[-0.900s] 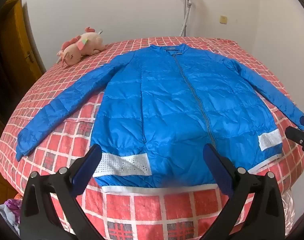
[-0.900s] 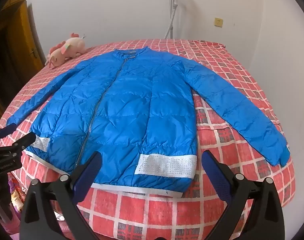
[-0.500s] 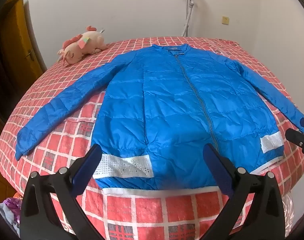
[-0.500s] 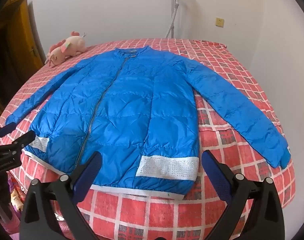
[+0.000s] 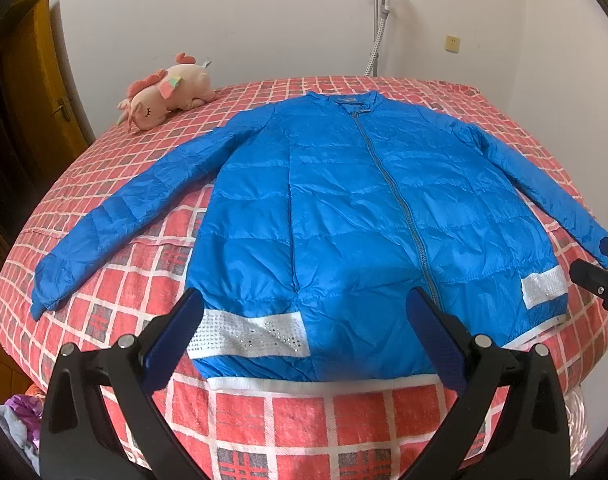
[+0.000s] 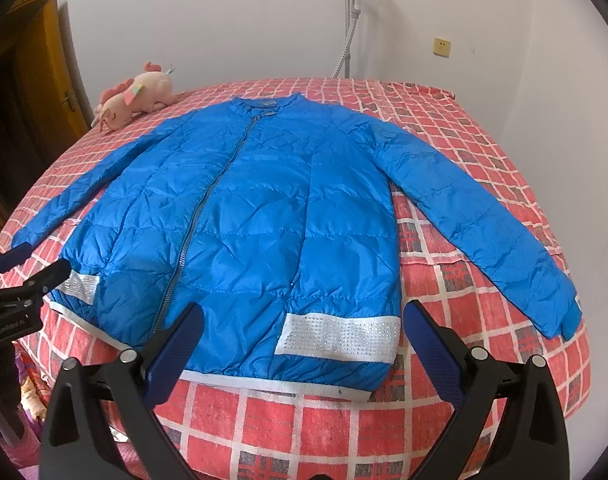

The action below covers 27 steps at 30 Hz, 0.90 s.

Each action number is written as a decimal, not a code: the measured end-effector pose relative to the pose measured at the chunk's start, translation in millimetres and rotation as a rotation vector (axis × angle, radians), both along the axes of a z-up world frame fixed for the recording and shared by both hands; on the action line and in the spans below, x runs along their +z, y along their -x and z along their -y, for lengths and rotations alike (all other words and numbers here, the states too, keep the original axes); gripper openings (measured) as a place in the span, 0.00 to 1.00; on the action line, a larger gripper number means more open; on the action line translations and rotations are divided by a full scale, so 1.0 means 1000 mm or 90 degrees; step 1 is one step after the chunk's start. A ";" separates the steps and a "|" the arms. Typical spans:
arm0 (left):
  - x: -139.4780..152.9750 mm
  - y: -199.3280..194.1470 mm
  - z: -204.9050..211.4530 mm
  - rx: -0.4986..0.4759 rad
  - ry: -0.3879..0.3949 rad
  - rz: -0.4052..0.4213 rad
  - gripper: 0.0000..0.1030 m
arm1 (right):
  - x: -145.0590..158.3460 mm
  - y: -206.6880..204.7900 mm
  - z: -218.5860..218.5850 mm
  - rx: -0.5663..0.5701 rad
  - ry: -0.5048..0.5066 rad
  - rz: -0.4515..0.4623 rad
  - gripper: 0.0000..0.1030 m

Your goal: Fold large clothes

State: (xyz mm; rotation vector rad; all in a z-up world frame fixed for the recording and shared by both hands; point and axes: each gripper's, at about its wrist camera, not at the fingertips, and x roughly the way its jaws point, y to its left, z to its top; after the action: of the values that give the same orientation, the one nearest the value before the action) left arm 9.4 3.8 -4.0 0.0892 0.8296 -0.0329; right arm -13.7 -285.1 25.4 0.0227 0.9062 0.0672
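A blue puffer jacket (image 5: 344, 208) lies flat and zipped on the bed, front up, collar at the far side, both sleeves spread out. It also shows in the right wrist view (image 6: 256, 216). Its hem has a white band and silver studded patches (image 5: 248, 332). My left gripper (image 5: 304, 320) is open and empty, hovering over the hem's left half. My right gripper (image 6: 304, 324) is open and empty, hovering over the hem's right half. The right gripper's tip shows at the right edge of the left wrist view (image 5: 600, 276); the left gripper shows at the left edge of the right wrist view (image 6: 20, 276).
The bed has a red checked cover (image 5: 264, 412). A pink plush toy (image 5: 164, 96) lies at its far left corner. A white wall and a pole with a hose (image 5: 378, 20) stand behind. A wooden door (image 5: 44, 92) is at the left. Clothes lie on the floor at lower left (image 5: 12, 424).
Both grippers have drifted slightly, so the jacket sits a little differently in each view. Both stay open and empty. The jacket has not moved.
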 end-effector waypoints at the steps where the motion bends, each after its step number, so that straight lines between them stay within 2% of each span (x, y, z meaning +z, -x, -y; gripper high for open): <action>1: 0.000 0.000 0.000 0.000 0.000 0.000 0.97 | 0.000 0.000 0.000 0.000 0.000 0.000 0.96; 27: 0.005 0.003 -0.004 0.001 0.001 0.004 0.97 | 0.000 -0.003 -0.003 0.002 0.004 -0.001 0.96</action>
State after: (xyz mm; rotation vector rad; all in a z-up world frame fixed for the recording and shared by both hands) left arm 6.2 7.8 1.0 0.0866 0.8228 -0.0318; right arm -10.6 -282.3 25.4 0.0157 0.9076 0.0677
